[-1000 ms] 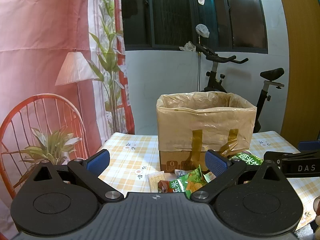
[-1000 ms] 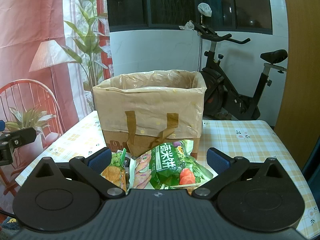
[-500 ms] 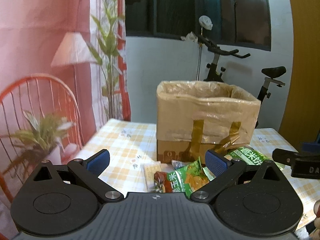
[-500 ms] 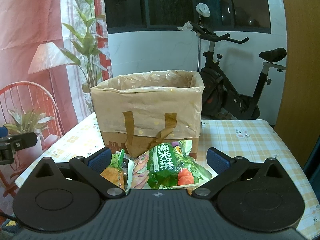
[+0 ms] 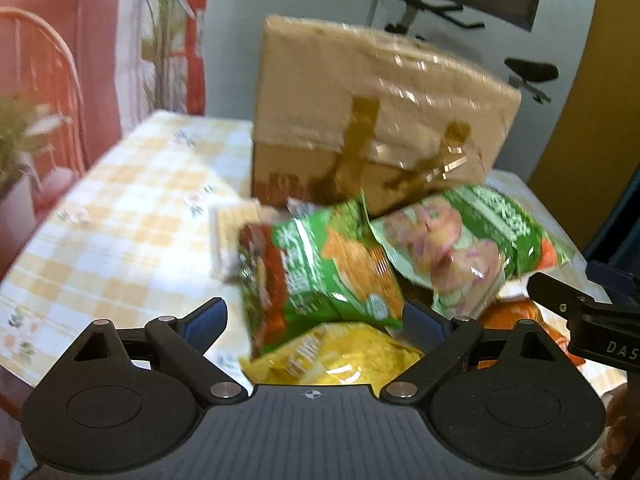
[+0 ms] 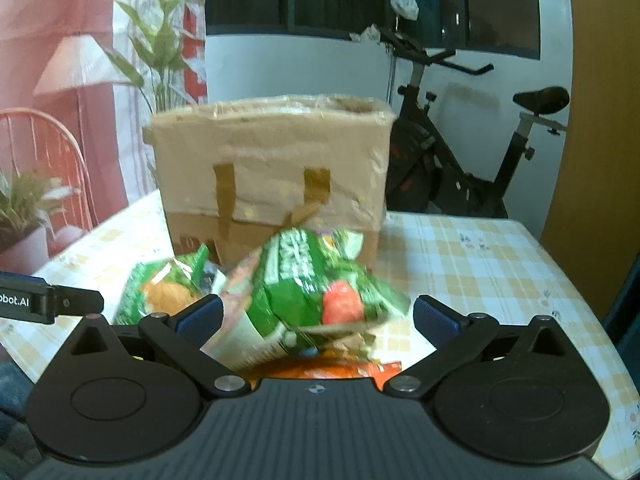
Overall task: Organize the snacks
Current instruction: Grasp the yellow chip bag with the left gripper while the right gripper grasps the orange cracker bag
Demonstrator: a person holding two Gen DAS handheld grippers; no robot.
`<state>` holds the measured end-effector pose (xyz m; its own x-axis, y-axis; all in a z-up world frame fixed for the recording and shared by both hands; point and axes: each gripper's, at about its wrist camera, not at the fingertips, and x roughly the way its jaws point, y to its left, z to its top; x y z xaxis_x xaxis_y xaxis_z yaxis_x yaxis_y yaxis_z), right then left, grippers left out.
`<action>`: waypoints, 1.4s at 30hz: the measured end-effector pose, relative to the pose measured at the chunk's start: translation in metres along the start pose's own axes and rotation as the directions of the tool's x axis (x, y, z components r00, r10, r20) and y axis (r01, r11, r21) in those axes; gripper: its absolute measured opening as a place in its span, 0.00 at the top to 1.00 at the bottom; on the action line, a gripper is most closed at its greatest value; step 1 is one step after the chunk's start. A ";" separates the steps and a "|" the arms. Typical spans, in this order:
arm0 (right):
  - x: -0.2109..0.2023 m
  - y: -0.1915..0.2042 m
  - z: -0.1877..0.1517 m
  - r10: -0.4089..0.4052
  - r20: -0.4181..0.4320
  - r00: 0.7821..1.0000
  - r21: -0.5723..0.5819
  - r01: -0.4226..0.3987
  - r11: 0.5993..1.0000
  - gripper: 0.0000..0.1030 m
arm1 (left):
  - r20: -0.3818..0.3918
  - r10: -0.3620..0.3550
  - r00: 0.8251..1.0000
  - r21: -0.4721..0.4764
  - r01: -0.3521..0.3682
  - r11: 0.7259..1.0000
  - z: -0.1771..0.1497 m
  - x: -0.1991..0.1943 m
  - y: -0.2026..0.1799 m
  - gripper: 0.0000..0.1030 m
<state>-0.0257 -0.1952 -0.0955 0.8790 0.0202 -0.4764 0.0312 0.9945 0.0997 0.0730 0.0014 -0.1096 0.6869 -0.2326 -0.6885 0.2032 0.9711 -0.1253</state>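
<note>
L tongs (image 5: 314,314) spread wide, jaws just closed in a bit; green snack bag (image 5: 320,268) and yellow bag (image 5: 336,360) sit btwn the pads, not pinched. R tongs (image 6: 316,320) spread too, over a green veg-print bag (image 6: 316,284), pads clear of it. Snacks piled mid-frame on checked counter (image 5: 132,216), just in front of lined cardboard box (image 6: 272,172).
</note>
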 end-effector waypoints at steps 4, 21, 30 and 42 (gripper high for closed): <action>0.010 -0.007 -0.007 0.014 -0.042 0.999 0.015 -0.013 1.000 0.00 | -0.048 -0.011 0.999 0.001 0.011 1.000 -0.003 0.014 -0.003 0.07; 0.031 -0.007 -0.022 0.036 -0.134 0.990 0.010 -0.035 0.999 0.00 | -0.197 -0.089 0.976 -0.012 0.088 0.996 -0.014 0.042 -0.009 0.04; 0.034 -0.008 -0.024 0.039 -0.149 0.988 0.019 -0.037 0.999 0.00 | -0.257 -0.128 0.958 -0.081 0.110 0.991 -0.019 0.058 0.000 0.00; 0.035 -0.008 -0.024 0.039 -0.151 0.988 0.027 -0.035 0.999 0.00 | -0.174 -0.188 0.967 -0.209 0.150 0.966 -0.020 0.036 0.028 0.13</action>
<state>-0.0063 -0.2003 -0.1338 0.7974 0.0741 -0.5989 0.0131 0.9901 0.1398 0.0898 0.0217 -0.1527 0.5041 -0.3980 -0.7665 0.1533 0.9146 -0.3741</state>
